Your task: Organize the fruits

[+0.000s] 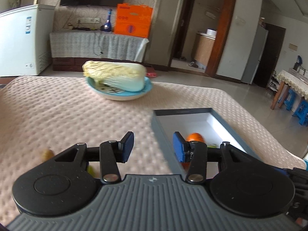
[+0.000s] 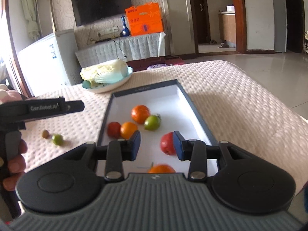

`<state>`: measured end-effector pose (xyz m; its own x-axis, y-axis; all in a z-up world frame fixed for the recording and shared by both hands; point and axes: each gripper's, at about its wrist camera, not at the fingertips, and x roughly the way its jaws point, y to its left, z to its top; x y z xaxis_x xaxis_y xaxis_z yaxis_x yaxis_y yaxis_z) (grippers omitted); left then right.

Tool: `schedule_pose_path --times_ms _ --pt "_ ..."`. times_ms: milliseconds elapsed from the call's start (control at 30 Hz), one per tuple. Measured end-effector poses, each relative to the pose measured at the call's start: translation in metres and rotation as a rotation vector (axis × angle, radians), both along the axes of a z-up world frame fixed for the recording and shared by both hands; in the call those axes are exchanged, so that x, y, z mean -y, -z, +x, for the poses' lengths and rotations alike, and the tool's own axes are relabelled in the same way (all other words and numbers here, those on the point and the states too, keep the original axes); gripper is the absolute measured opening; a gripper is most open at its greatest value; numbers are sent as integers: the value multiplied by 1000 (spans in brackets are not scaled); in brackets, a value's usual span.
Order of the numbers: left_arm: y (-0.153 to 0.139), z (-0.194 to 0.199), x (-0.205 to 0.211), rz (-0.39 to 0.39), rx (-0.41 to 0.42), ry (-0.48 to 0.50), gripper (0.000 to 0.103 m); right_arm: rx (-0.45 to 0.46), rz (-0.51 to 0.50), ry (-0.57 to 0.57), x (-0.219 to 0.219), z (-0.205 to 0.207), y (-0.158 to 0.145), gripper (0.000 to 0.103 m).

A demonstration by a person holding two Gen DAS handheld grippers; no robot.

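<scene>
Both my claws, left gripper & right gripper, gape empty. Box mostly filled; next: green fruit, 9 o'clock outside.

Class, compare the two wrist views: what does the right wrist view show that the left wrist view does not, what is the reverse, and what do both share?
Only the right wrist view: the box's full contents, with three oranges, two red fruits and a green fruit; the left gripper's body seen from the side.

Only the left wrist view: blue stools and a side table.

Both: the cabbage on its plate, the box, the orange carton, and a brown fruit and green fruit loose on the pink cloth.
</scene>
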<state>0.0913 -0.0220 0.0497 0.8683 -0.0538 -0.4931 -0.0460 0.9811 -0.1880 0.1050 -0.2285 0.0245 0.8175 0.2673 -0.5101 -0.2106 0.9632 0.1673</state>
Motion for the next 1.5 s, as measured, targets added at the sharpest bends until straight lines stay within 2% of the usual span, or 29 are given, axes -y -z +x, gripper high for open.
schedule_pose_path --times_ms 400,933,1267,1500 --pt "4 -15 -63 23 -20 -100 51 63 -5 -185 -67 -15 -7 40" --pt "32 -35 -149 34 -83 -233 51 22 -37 -331 -147 -16 11 40" --pt "45 -25 -145 40 -110 -131 51 -18 -67 -368 -184 4 31 40" --pt "58 -12 -144 46 -142 -97 49 -17 -105 -389 -202 13 38 40"
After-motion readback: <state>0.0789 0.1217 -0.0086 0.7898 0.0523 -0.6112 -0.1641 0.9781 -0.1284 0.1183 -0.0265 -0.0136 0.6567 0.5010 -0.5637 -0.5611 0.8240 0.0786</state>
